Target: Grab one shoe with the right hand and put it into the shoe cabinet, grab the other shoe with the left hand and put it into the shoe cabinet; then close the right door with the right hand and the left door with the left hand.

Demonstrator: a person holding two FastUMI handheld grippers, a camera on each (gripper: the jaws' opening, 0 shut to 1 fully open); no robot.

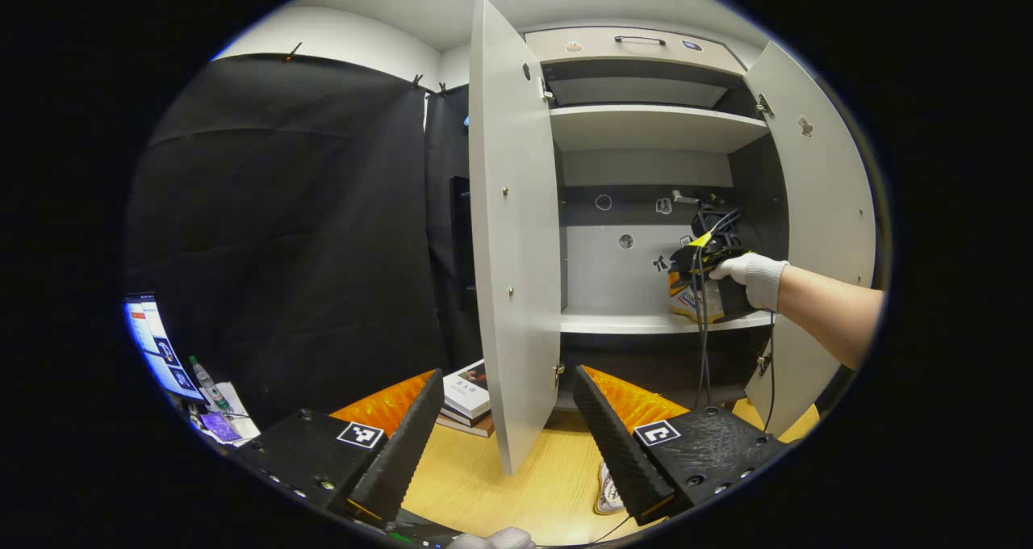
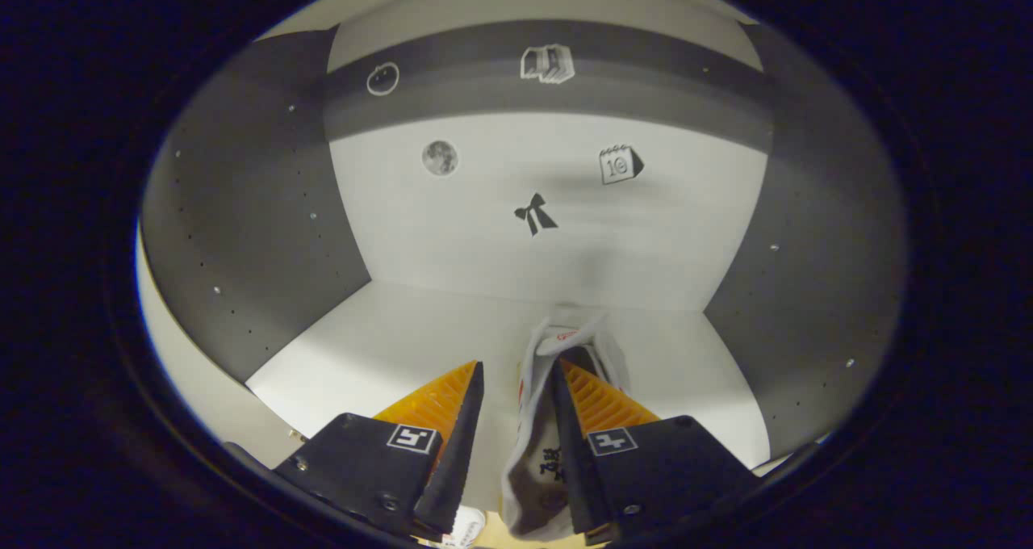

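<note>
The shoe cabinet (image 1: 646, 129) looks like smooth, matt laminated board, pale on shelves and doors. The floor (image 1: 500, 484) is light wood-grain, faintly glossy. The shoe (image 2: 537, 444) in the right gripper view seems soft white fabric (slightly crumpled at the collar). A knitted cloth glove covers the hand (image 1: 754, 274). The books (image 1: 468, 396) have glossy paper covers.

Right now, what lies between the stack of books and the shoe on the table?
In the left gripper view, the cabinet's open left door stands between the books and the shoe.
</note>
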